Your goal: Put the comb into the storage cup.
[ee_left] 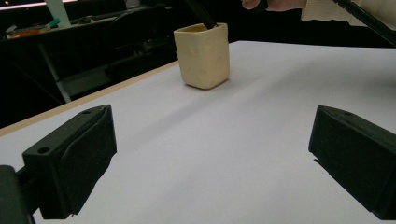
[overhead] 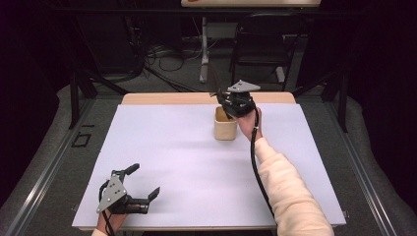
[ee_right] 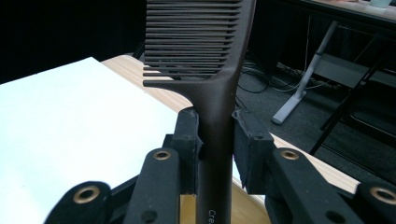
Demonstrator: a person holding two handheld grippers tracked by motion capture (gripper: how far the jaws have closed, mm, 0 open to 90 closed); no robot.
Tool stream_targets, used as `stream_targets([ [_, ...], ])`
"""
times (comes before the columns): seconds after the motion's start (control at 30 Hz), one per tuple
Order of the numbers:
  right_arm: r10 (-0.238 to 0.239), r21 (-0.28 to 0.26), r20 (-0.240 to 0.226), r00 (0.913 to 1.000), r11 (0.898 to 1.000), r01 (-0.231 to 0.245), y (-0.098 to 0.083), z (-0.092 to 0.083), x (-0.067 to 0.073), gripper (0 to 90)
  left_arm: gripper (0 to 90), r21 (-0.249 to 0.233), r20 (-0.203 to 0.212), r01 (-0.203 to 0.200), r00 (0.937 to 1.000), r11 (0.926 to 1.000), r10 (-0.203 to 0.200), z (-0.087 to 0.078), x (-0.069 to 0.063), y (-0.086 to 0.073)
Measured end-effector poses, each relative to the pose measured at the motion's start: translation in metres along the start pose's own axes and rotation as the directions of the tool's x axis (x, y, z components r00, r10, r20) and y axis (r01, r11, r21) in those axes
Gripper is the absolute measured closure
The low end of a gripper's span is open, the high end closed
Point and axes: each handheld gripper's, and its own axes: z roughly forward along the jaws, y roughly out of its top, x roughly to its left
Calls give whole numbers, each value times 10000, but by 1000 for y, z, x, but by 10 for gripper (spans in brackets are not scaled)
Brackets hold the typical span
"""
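Note:
A cream cup (overhead: 225,129) (ee_left: 203,56) stands upright toward the far middle of the white table cover (overhead: 196,167). Directly over it, my right gripper (overhead: 231,105) (ee_right: 215,140) is shut on the handle of a dark brown comb (ee_right: 205,56). The comb's teeth point up and away from the cup, and its handle end (ee_left: 201,14) dips into the cup's mouth. The cup's rim (ee_right: 247,210) shows just under the jaws. My left gripper (overhead: 144,181) (ee_left: 210,154) rests at the near left corner, open, with nothing between its fingers and facing the cup.
A strip of bare wood (overhead: 162,98) runs along the table's far edge. Beyond it are a black folding chair (overhead: 260,44), a white stand leg (overhead: 203,54) and loose cables on the floor. The person's cream sleeve (overhead: 285,187) crosses the right side of the table.

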Motion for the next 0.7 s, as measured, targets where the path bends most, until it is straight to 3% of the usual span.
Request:
stream_targets([
  [0.7,-78,377,-187,9998,9993,85,-8,5,-1,722,9,41,18,28,10000,10000,-28,0,0,0],
])
